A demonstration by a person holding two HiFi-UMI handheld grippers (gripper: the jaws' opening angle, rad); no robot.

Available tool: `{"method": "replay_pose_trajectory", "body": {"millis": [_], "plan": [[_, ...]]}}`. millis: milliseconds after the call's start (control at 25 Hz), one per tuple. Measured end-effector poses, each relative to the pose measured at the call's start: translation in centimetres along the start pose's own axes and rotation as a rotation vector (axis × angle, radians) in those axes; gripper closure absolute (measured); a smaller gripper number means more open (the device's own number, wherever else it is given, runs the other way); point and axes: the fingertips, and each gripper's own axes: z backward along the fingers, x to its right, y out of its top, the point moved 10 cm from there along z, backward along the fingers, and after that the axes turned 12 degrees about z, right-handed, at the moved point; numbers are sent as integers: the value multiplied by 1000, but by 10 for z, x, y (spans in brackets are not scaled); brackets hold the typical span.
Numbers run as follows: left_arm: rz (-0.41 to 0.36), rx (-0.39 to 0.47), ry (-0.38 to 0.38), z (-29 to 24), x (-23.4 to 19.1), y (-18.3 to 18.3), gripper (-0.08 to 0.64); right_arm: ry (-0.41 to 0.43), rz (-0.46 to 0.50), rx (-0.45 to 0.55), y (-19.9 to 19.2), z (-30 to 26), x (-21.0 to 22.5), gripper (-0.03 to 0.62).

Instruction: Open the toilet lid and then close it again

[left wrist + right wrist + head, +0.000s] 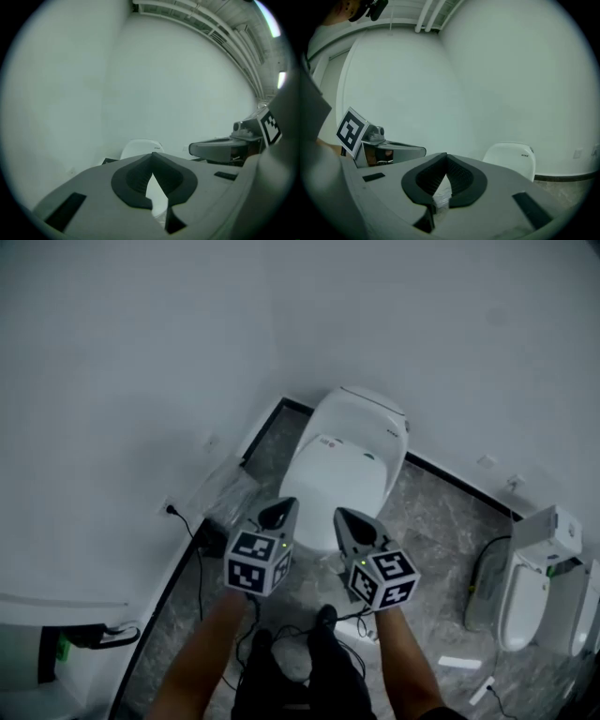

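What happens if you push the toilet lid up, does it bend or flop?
The lid looks like one smooth white shell, so it is probably stiff and a bit slippery. It seems joined to the toilet at the back, so it would likely swing up there, not come off. It is broad, so it may drop hard if let go.

The left forearm (200,652) and right forearm (410,662) reach forward side by side. The left tool (279,512) and right tool (349,519) sit near each other, pointing ahead and slightly down, each with jaws closed tip to tip, empty
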Motion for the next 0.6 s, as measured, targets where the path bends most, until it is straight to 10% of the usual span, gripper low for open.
{"method": "replay_pose_trajectory", "body": {"millis": [600], "plan": [[-70, 79, -214, 122, 0, 29, 554, -135, 32, 194, 74, 65, -118, 583]]}}
